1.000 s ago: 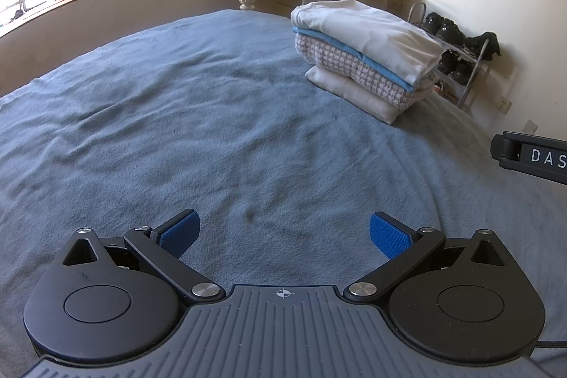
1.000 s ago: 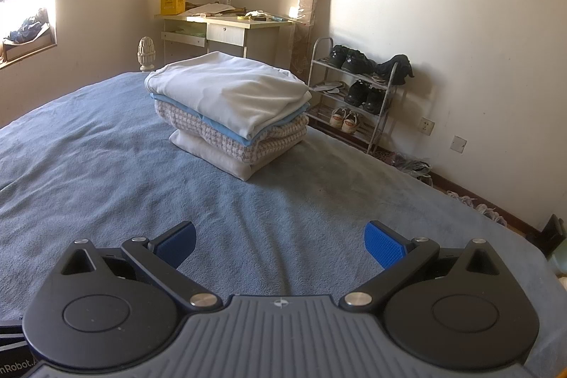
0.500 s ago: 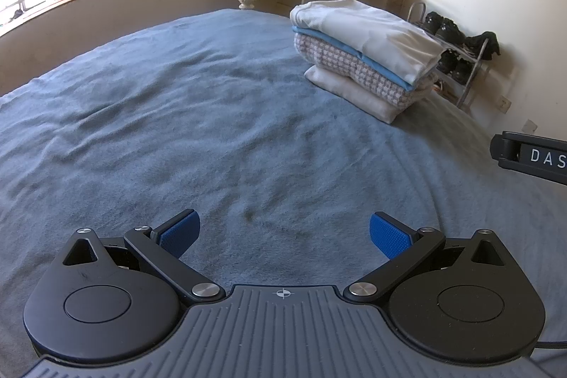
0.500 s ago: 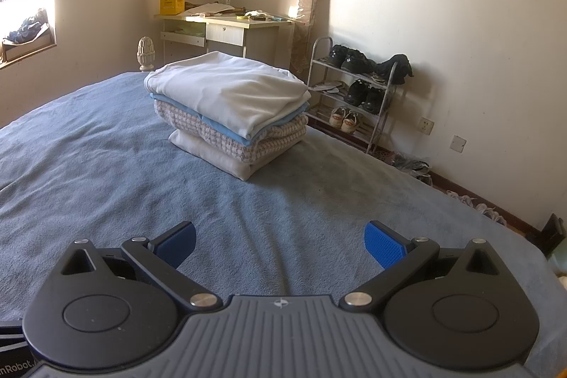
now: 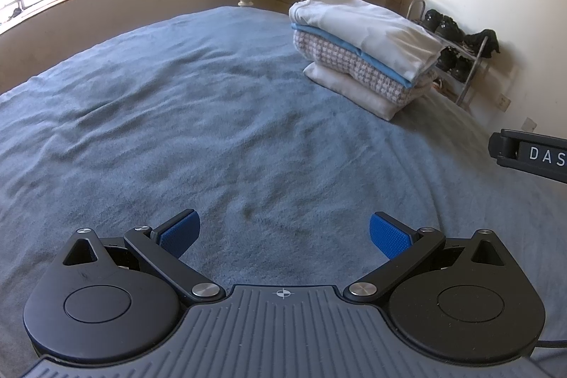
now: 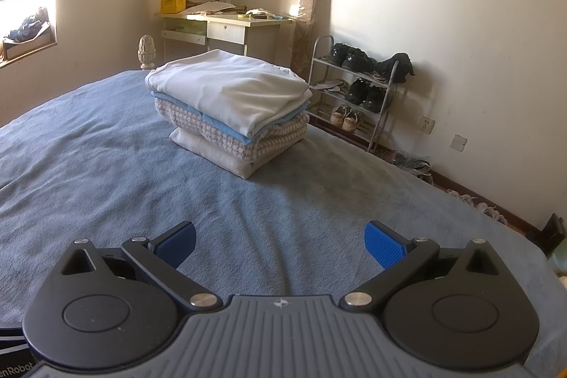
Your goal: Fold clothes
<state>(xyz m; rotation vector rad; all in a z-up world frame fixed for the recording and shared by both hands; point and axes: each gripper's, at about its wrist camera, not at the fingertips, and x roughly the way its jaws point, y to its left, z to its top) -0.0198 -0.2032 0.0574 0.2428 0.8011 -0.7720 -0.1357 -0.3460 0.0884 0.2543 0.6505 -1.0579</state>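
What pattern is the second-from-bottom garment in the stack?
A small white-and-brown checked garment; clearest in the right wrist view.

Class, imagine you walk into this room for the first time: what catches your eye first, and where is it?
The neat stack of folded white, blue and checked clothes sits on the far part of the wide blue-grey blanket. Behind it, a metal shoe rack stands against the white wall. Both tools, left and right, are open and empty.

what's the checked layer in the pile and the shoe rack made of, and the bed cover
Checked layer: looks like thick woven or knitted fabric, matte, with a nubby raised grid. Shoe rack: apparently thin metal tubing and wire shelves, with a pale sheen. Bed cover: seemingly soft fleece or plush, matte blue, fuzzy nap with shallow ripples.
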